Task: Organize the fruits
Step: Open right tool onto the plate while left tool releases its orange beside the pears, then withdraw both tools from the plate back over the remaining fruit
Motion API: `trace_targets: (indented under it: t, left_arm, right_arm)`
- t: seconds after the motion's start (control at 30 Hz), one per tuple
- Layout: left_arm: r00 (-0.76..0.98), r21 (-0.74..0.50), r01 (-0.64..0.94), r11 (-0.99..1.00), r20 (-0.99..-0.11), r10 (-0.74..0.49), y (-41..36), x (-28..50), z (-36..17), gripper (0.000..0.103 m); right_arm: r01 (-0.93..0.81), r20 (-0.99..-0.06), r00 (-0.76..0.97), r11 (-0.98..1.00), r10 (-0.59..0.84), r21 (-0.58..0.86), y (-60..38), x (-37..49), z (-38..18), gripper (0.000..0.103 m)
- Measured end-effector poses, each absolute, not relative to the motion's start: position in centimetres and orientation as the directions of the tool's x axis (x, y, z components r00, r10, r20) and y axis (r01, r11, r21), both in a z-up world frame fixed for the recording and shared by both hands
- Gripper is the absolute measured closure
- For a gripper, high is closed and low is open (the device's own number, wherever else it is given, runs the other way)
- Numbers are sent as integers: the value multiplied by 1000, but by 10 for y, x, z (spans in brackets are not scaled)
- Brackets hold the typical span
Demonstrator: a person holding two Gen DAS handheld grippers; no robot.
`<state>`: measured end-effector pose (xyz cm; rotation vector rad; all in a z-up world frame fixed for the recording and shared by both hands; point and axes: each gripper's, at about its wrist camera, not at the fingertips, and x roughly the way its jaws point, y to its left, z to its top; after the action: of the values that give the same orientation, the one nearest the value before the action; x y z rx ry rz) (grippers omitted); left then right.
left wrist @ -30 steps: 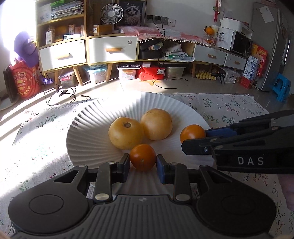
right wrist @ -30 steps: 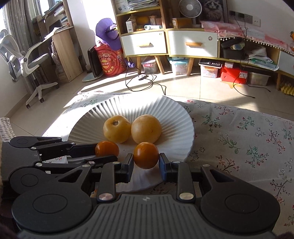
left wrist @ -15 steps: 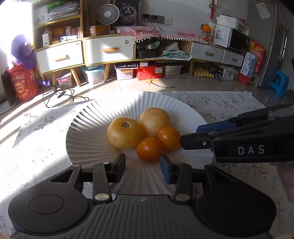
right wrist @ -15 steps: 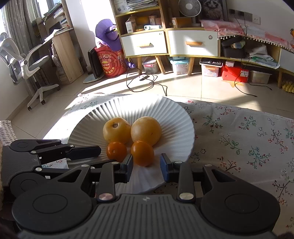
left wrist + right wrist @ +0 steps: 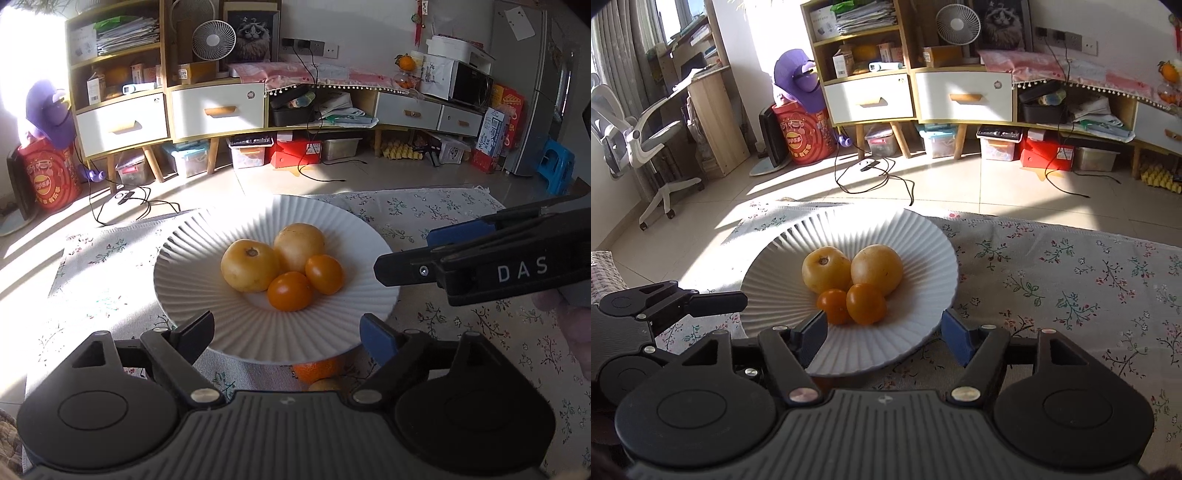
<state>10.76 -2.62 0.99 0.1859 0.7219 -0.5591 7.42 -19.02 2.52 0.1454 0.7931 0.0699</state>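
On ribbed white plate (image 5: 192,266): two yellow fruits (image 5: 249,264), two orange tomatoes (image 5: 289,291) clustered touching; left gripper (image 5: 286,334) and right gripper (image 5: 882,334) fingers wide, empty.

Two close wrist views, shared plate (image 5: 192,266) (image 5: 768,266)

Sunlit floor (image 5: 820,192) (tiled) — drawered cabinets (image 5: 218,110).

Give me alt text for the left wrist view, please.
A white ribbed plate holds two yellow fruits and two small orange fruits, clustered together. The left hand-held gripper is open and empty before it; the right hand-held gripper reaches in from the right.
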Motion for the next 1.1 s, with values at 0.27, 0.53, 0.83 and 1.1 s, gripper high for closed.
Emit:
trace_targets:
  t: [0.27,0.53,0.83,1.1]
  left_arm:
    - [611,22,550,835,-692,-385,-17,88,14,12]
    - [605,27,522,853,-717,-347,3,77,15,10]
    - [606,3,495,869,-718,-343,17,65,16,10]
    - [597,-7,505,863,-719,-355,22,56,12,10]
  right_arm:
    - [11,-707,703,993,74,115,-182,59,31,17]
    - [38,-729,683,994,50,104,-180,46,28,12]
    - [70,-749,661,990,49,126,-181,33,22,10]
    - [49,-766,640,991,67,127,-179,20,12,10]
